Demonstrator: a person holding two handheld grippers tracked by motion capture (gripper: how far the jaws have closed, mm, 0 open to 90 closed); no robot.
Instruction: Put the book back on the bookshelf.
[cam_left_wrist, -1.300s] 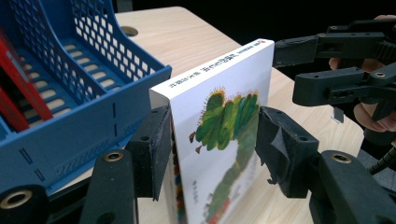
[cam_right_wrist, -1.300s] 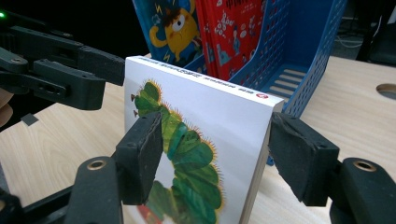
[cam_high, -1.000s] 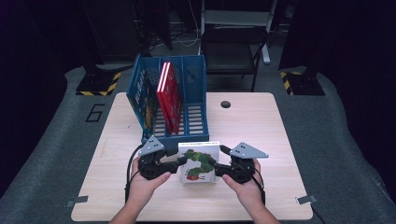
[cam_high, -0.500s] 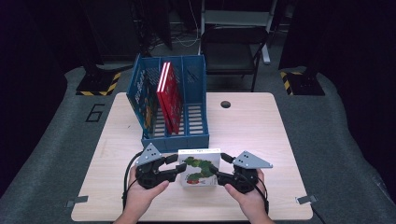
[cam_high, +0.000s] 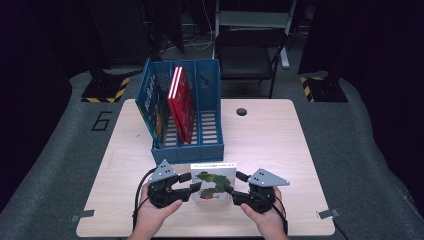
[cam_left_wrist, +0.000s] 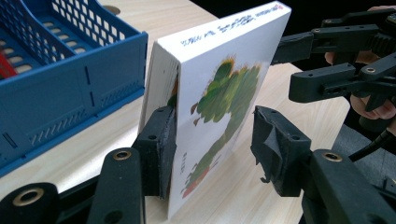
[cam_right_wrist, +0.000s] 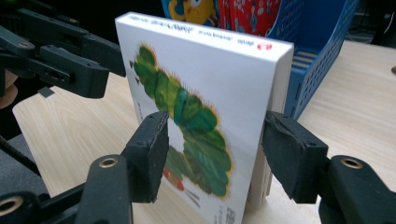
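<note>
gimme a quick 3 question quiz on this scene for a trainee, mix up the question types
1. Multiple choice: which compartment of the blue rack holds the red book? a) left b) middle c) right
2. True or false: the white book lies flat on the table.
3. Short answer: in the left gripper view, how do the pads of the left gripper stand to the white book?

Key
1. b
2. False: it stands on edge in front of the rack.
3. One pad rests against the side facing away from the caterpillar cover; the other stands clear of that cover, so there is no firm grip.
</note>
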